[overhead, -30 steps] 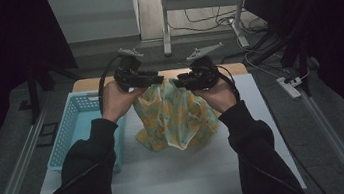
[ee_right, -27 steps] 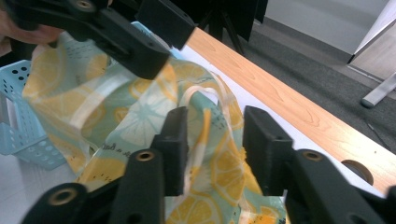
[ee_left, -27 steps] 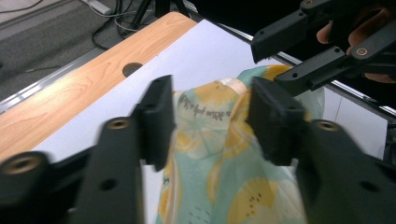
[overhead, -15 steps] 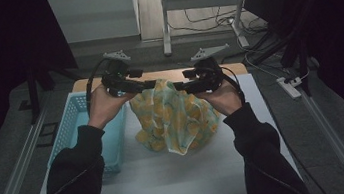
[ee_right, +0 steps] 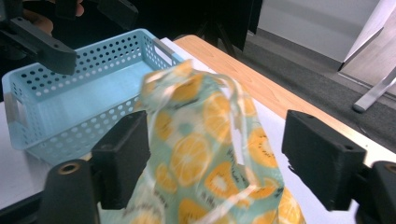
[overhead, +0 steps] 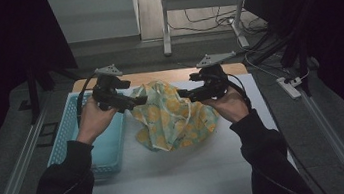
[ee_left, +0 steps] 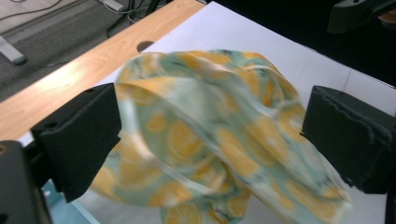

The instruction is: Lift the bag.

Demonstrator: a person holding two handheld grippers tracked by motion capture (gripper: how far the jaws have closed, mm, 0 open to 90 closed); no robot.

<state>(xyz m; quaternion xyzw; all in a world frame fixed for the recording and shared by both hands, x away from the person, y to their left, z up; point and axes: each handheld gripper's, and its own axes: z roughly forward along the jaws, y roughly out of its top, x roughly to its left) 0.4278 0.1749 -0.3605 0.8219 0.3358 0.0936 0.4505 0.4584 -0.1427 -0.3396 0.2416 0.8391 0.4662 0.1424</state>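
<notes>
Both forearms reach in from near edge, hands level at table's far half. Left gripper (overhead: 136,101) at left of fruit-print cloth bag (overhead: 175,114), right gripper (overhead: 184,94) at its right. Both jaw pairs just opened wide; bag slumps between them, pads not pressing. Bag on white table (overhead: 170,178). Blue basket (overhead: 109,150) just left of bag, under left hand (overhead: 93,120).

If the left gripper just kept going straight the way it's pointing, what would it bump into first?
Most likely the orange-print cloth: it bunches right between the left gripper and its open fingers. Beyond it lies the white table.
</notes>
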